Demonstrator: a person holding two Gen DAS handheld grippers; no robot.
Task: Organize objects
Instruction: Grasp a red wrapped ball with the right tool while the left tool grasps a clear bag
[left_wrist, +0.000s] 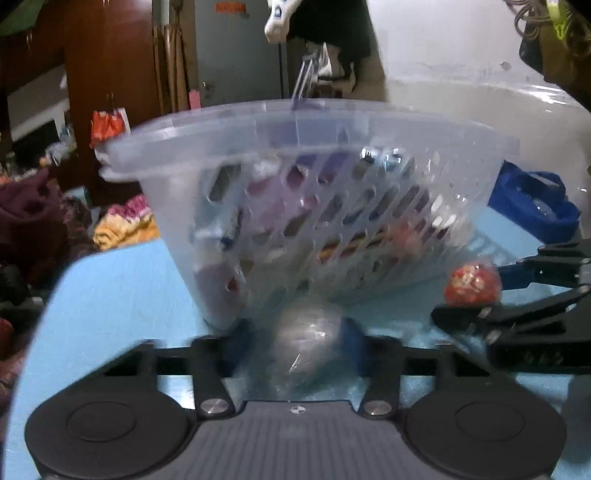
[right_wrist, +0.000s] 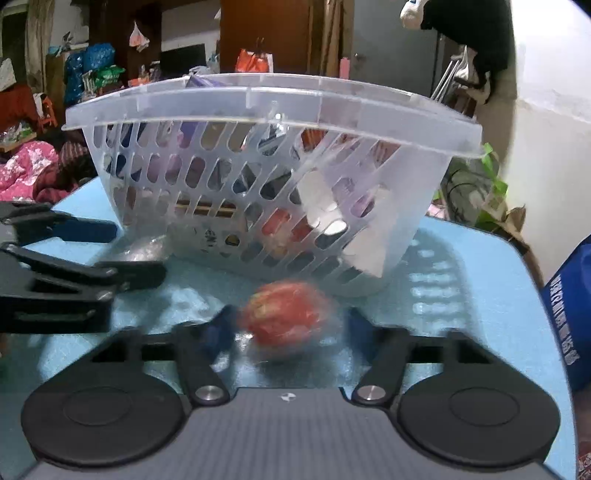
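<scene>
A: What did each tool hold?

B: The left tool (left_wrist: 295, 332) straddled a pale wrapped ball (left_wrist: 306, 343), its fingers close beside it; contact was too blurred to judge. The right tool (right_wrist: 288, 325) likewise flanked a red wrapped ball (right_wrist: 286, 317).

A: And the basket?

B: The clear slotted basket (right_wrist: 258, 110) stood just beyond both, on the blue worktop (right_wrist: 461, 277), straight ahead.

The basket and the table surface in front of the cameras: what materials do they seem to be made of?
The basket looks like translucent, glossy moulded plastic: things inside show through its walls, the slots are regular, and the rim catches light. The table surface looks like a pale blue matte sheet, perhaps foam or soft plastic; it shows a faint grain and soft basket shadows, but the look leaves this open.
</scene>
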